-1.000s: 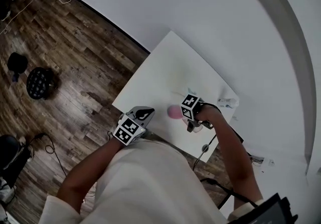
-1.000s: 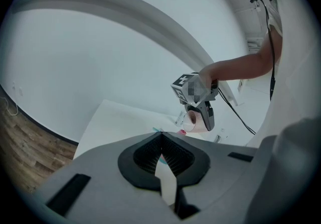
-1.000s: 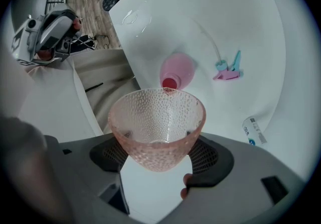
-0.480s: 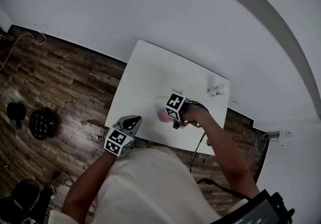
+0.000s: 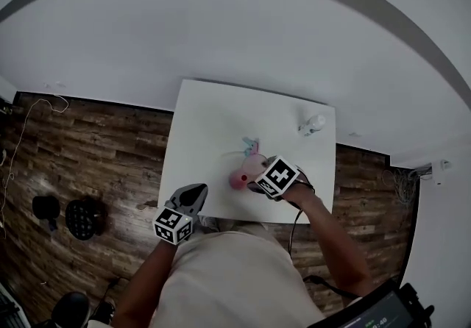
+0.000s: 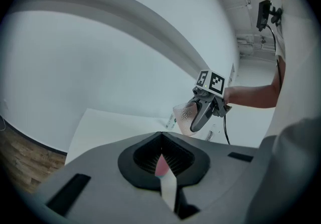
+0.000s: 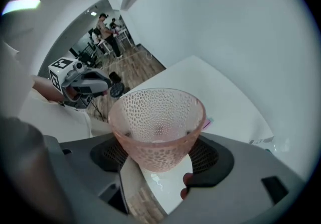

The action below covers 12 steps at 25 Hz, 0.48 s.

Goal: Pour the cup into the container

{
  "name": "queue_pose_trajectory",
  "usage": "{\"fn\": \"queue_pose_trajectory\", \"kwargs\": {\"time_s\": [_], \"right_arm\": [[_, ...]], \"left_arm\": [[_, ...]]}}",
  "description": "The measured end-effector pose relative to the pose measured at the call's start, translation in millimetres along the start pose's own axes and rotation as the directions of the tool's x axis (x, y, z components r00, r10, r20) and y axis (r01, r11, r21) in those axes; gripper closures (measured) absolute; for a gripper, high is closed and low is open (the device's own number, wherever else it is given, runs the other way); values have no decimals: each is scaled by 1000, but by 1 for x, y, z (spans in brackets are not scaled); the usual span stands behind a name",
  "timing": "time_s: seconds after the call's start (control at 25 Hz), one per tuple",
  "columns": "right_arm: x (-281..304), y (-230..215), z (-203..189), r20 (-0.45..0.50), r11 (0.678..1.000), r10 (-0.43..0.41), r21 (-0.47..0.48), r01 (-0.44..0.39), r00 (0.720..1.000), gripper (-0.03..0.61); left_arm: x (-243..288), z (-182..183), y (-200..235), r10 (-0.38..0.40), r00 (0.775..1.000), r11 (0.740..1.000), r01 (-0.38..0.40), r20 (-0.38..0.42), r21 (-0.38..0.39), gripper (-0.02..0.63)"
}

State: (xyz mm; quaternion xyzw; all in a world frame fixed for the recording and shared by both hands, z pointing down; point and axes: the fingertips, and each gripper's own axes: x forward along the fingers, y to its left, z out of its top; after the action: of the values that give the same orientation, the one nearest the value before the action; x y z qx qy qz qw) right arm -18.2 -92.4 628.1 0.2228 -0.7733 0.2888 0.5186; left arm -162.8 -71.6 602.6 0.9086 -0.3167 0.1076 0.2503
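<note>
The pink translucent cup (image 7: 156,127) in my right hand-held gripper (image 7: 160,156) has a dimpled, glossy wall. The gripper's shell looks matt grey plastic. The white desk (image 5: 213,120) is smooth and matt; the brown floor (image 5: 88,143) is grained wood planks.

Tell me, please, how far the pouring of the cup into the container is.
Done: the right gripper is shut on the pink cup, held over the near edge of the white table. In hand: nothing is pouring; the left gripper hangs shut and empty off the table. Left: the pour. I cannot tell the cup's contents, nor which thing on the table should receive them.
</note>
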Motion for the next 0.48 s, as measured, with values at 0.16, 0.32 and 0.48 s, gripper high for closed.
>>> {"fn": "queue_pose_trajectory", "kwargs": {"time_s": [0.16,0.32,0.48], "right_arm": [[-33,-6,-5,250,1000,-7,0,8,968,219],[-63,-3,-13,385,999,-26,-26,39,922,221],[-88,-9,-19,481,997,-47,-27,69,875,219]], "left_arm": [[13,14,-19,8,1000,1000,-8,28,-10,603],[25,20,-37,12,999,1000,-12,39,-9,603],[42,31,-53,7,999,1000,-8,44,19,603]]}}
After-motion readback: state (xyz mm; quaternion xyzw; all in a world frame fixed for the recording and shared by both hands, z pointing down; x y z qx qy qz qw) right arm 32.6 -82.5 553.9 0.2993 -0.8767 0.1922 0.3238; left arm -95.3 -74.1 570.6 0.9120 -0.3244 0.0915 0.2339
